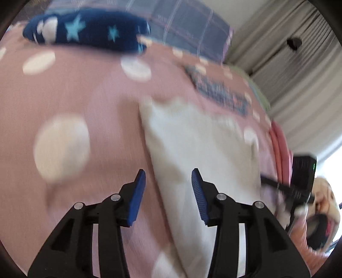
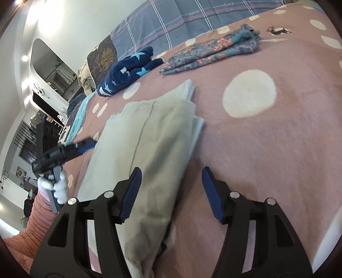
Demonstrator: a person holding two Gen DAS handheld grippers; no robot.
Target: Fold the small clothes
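Note:
A pale cream folded garment lies on the pink polka-dot blanket; it also shows, blurred, in the left wrist view. My left gripper is open and empty just above the garment's left edge; it is seen from the side in the right wrist view, at the garment's left edge. My right gripper is open and empty over the garment's near right edge. A navy star-print folded garment and a teal floral folded garment lie farther back.
A grey checked duvet lies at the back of the bed. Curtains hang to the right in the left wrist view. A mirror and shelves stand at the left beyond the bed edge.

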